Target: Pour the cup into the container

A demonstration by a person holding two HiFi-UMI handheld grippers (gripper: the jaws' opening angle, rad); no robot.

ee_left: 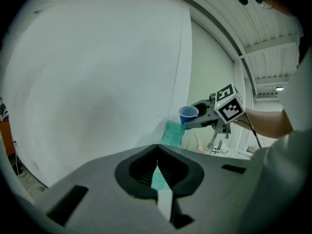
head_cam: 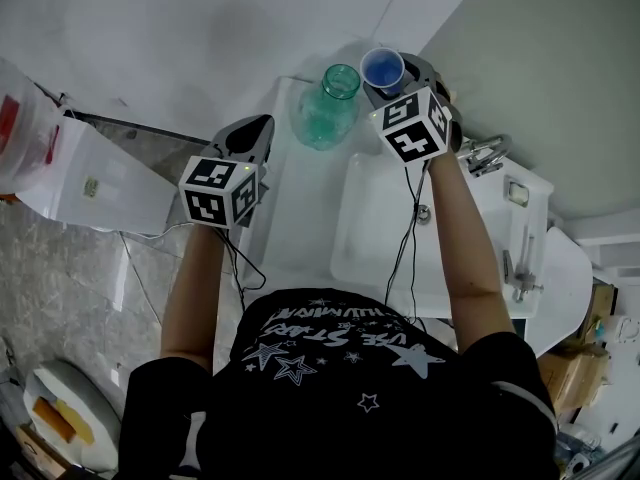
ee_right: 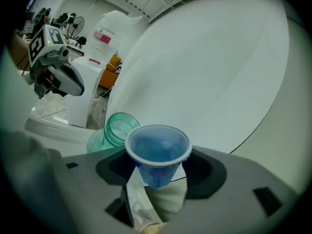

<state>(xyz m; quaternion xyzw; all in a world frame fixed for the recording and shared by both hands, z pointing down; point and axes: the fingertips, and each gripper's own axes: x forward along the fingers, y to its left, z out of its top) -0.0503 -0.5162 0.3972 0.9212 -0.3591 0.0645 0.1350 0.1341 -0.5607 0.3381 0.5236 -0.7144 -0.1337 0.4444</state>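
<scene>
currently the blue cup [ee_right: 157,147] is clamped in the right tool [ee_right: 158,168], the green jar [ee_right: 109,130] just left of it; the left tool [ee_left: 157,152] is closed, empty.

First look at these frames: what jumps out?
A blue cup, roughly upright in the right gripper, sits just right of a green jar's open mouth, at the head view's top. The left gripper hangs shut and empty, left of the jar, over the white counter.
</scene>
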